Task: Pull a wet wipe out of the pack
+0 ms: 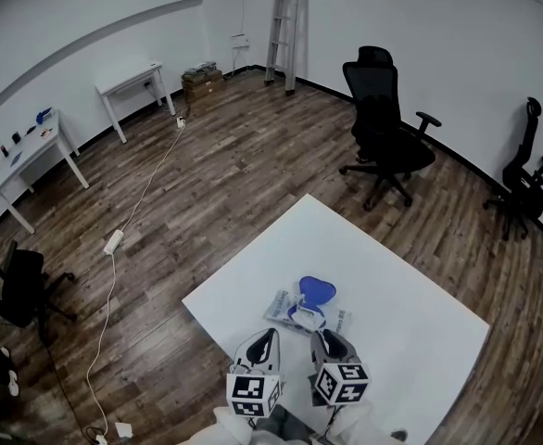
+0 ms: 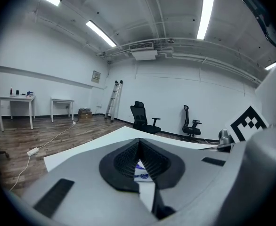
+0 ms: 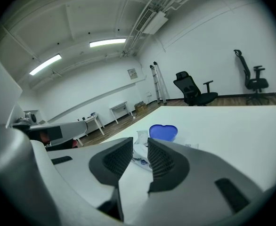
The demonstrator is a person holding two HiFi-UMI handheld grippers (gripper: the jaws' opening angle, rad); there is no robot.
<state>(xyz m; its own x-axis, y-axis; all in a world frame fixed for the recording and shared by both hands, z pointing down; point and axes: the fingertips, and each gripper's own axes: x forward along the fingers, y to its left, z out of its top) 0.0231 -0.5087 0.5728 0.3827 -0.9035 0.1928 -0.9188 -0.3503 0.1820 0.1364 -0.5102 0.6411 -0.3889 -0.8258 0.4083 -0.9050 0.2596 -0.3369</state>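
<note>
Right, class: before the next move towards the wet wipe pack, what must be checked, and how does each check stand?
1. Blue lid flipped open: ok.
2. Wet wipe pack lying on the white table, ahead of both grippers: ok.
3. Right gripper jaws apart, empty: ok.
4. Left gripper steadying the pack: not ok; shut, short of it.
5. Wipe end sticking out to pinch: cannot tell.

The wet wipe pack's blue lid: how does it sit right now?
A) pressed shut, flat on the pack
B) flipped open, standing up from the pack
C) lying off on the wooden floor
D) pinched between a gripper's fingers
B: in the right gripper view the blue lid stands upright at the far end of the wet wipe pack, which lies on the white table.
</note>
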